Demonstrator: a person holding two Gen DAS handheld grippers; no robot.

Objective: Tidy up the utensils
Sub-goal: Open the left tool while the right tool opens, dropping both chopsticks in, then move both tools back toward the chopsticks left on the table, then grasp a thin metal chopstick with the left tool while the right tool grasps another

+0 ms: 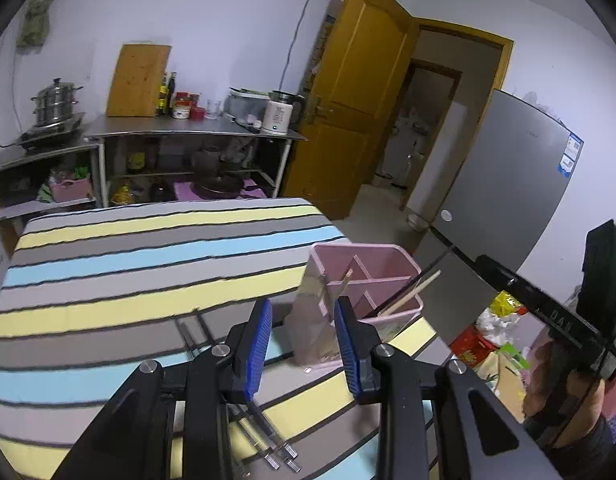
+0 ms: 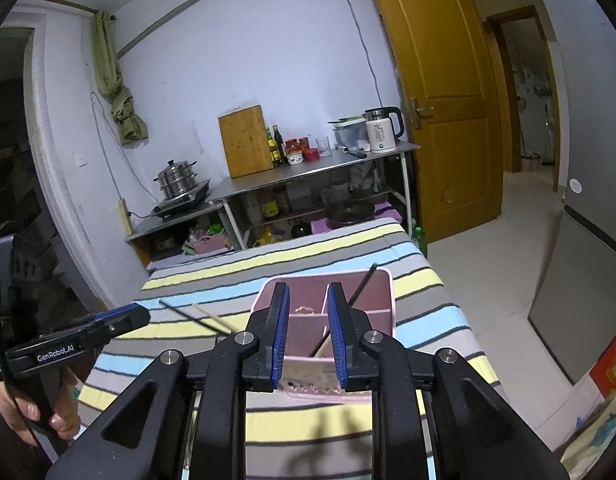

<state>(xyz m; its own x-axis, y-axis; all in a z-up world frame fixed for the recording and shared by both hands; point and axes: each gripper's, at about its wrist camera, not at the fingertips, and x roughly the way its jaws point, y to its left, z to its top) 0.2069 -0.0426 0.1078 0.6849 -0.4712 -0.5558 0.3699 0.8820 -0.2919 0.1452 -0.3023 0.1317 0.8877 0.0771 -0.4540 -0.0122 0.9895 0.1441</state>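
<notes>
**Pink utensil caddy at the table's edge, both grippers spread and empty**

Left wrist view: the left gripper (image 1: 304, 344) hangs over the striped tablecloth (image 1: 148, 264) with its blue pads spread apart and nothing between them. Just ahead stands the pink utensil caddy (image 1: 371, 276), a divided holder near the right edge of the table. A light wooden chopstick (image 1: 409, 294) leans out of its right side, and another pale stick (image 1: 345, 283) stands in a nearer compartment. Several metal chopsticks (image 1: 264, 436) lie on the cloth under the gripper, partly hidden by its frame. The right gripper (image 1: 527, 292) shows at the right, held in a hand, its tips out of frame.

Right wrist view: the right gripper (image 2: 306, 336) hovers directly over the near side of the caddy (image 2: 381, 300), pads apart, holding nothing. A black chopstick (image 2: 361, 286) slants up out of the caddy's right compartment. On the cloth to the left lie a black chopstick (image 2: 188, 313) and a pale wooden one (image 2: 212, 318), close together. The left gripper (image 2: 124, 316) enters from the left, gripped by a hand (image 2: 32, 408); only one finger is visible from this angle. A steel shelf unit (image 2: 308, 172) with kitchenware stands against the far wall.
</notes>
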